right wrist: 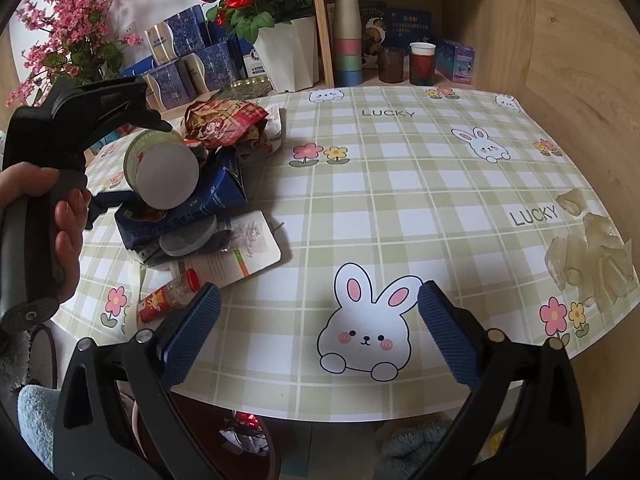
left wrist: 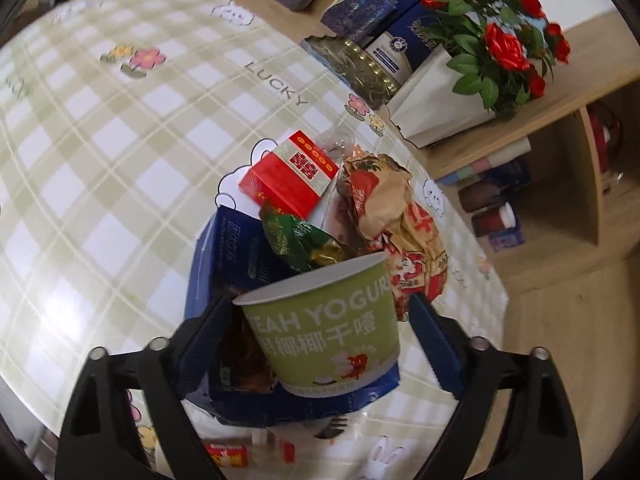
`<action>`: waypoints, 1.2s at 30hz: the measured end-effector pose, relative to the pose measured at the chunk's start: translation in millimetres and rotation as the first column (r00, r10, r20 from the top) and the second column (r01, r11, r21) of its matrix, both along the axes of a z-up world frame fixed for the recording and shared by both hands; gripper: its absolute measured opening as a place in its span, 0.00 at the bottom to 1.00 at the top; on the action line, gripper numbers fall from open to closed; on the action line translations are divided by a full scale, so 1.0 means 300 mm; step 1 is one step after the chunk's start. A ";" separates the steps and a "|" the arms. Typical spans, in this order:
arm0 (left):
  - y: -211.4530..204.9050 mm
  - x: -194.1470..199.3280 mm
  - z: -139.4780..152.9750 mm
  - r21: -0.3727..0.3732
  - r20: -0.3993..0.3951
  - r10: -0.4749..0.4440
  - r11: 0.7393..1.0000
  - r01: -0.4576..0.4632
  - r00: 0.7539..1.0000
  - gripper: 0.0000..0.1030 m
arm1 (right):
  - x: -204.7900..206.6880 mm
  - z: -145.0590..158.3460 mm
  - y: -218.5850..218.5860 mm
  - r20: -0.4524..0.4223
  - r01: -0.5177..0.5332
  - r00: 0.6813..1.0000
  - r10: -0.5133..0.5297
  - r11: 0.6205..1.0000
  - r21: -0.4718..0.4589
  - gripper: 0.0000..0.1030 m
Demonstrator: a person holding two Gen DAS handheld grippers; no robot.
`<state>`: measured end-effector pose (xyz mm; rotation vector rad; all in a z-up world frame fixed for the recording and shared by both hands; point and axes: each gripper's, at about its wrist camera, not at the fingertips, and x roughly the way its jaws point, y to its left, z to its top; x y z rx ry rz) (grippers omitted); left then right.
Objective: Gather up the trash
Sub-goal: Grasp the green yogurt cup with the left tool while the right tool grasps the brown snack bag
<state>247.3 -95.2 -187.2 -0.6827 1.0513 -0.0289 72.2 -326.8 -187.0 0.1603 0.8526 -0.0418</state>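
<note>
One green yogurt cup (left wrist: 324, 324) sits tilted on the trash heap near the table's left edge, its long axis leaning, open mouth aimed away from the left gripper (left wrist: 320, 344), white base (right wrist: 168, 178) facing the right one. The left jaws stand wide, either side of the cup; whether they touch it I cannot tell. One blue carton (left wrist: 208, 264) lies underneath, with one red box (left wrist: 288, 172) and one crumpled wrapper (left wrist: 384, 200) beyond. The right gripper (right wrist: 320, 336) hangs wide open, holding nothing, over the front edge of the checked tablecloth (right wrist: 400, 200). Wooden shelves (right wrist: 516, 28) stand behind.
</note>
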 end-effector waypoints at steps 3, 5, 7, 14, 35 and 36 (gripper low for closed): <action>0.006 -0.009 0.001 0.003 0.028 -0.030 1.000 0.030 0.999 0.77 | 0.002 0.003 -0.005 0.001 0.004 1.000 -0.004 1.000 -0.002 0.94; 0.019 -0.029 0.013 0.016 0.045 -0.055 0.998 0.054 0.997 0.76 | 0.005 0.008 -0.008 0.005 0.006 1.000 -0.006 1.000 -0.003 0.94; 0.035 -0.053 0.035 0.017 0.071 -0.075 0.997 0.074 0.995 0.76 | 0.010 0.014 -0.009 0.009 0.004 1.000 -0.004 1.000 -0.007 0.94; 0.151 -0.171 0.160 0.105 0.235 -0.158 0.985 0.136 0.959 0.76 | 0.071 0.062 0.021 0.033 -0.041 0.998 0.044 0.996 -0.083 0.94; 0.567 -0.341 0.207 0.252 0.385 -0.123 0.967 0.024 0.915 0.76 | 0.733 0.133 0.491 -0.008 -0.339 0.930 0.367 0.850 -0.403 0.94; 0.580 -0.350 0.206 0.250 0.387 -0.119 0.968 0.020 0.915 0.76 | 0.763 0.124 0.504 -0.018 -0.339 0.931 0.364 0.848 -0.408 0.94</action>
